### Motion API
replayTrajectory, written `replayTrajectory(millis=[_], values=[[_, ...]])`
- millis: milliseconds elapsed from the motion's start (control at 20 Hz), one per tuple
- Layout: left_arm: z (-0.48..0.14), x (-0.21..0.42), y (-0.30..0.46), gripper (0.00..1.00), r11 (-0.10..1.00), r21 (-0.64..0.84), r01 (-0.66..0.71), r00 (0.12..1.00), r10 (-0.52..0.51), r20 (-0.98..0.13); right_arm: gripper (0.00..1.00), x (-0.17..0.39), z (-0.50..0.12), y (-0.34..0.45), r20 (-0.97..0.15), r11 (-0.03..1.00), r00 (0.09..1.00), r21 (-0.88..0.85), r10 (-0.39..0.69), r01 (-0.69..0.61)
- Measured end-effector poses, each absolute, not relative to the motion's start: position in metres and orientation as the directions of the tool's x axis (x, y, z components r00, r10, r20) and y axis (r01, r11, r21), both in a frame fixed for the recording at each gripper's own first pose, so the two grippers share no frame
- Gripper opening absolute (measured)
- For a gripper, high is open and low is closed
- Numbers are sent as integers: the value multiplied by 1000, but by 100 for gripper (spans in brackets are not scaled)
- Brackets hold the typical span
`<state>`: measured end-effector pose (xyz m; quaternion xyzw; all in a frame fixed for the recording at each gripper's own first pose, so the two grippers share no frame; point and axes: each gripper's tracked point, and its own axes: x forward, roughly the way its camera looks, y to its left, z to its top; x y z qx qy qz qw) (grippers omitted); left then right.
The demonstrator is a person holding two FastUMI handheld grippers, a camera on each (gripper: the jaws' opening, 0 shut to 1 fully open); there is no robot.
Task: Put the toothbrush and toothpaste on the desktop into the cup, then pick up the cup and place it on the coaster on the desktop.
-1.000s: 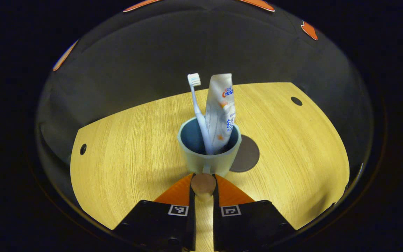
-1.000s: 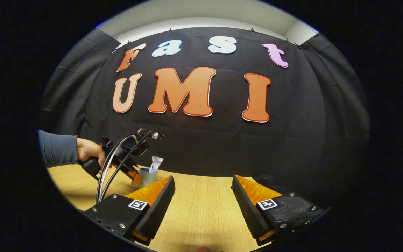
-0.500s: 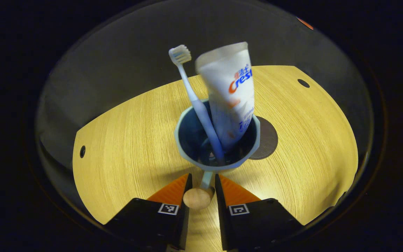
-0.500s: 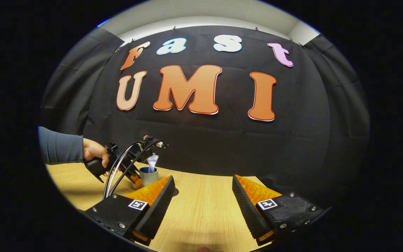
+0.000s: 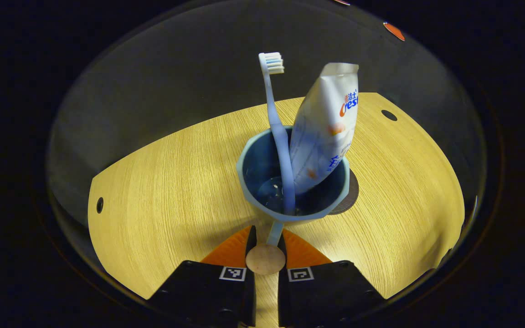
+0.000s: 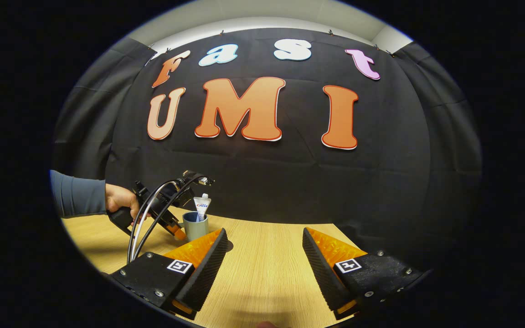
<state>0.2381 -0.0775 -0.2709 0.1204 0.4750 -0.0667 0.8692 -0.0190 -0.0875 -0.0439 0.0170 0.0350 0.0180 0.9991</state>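
A pale blue cup (image 5: 295,182) holds a light blue toothbrush (image 5: 275,118) and a white toothpaste tube (image 5: 328,127), both leaning out of its mouth. My left gripper (image 5: 267,236) is shut on the cup's handle (image 5: 274,231), which ends in a round wooden knob (image 5: 265,258). The cup covers most of a dark round coaster (image 5: 352,193), whose right edge shows behind it. In the right gripper view the cup (image 6: 195,226) sits far left, held by the left gripper (image 6: 173,226) in a person's hand (image 6: 120,201). My right gripper (image 6: 265,243) is open over the table.
The wooden table (image 5: 167,182) has a small round hole at the far right (image 5: 388,115) and another at the left (image 5: 100,205). The black cloth wall (image 6: 267,191) rises right behind the table's far edge.
The left gripper has carried the cup right, over the coaster, which is now mostly covered. The toothpaste has swung to lean right. The right gripper has stayed put and open.
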Motion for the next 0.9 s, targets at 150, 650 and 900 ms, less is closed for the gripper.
replayTrajectory(millis=[150,650,900], values=[[-267,240,-78,18,966,141,216,559,-4,-829,98,-20,-44,-88,-68,999,997,33,38,-35],[-246,247,-104,18,966,113,231,602,-51,-797,98,-22,-42,-89,-66,999,997,26,35,-33],[-250,246,-110,14,972,74,224,597,-76,-799,98,-22,-44,-89,-70,999,997,45,34,-31]])
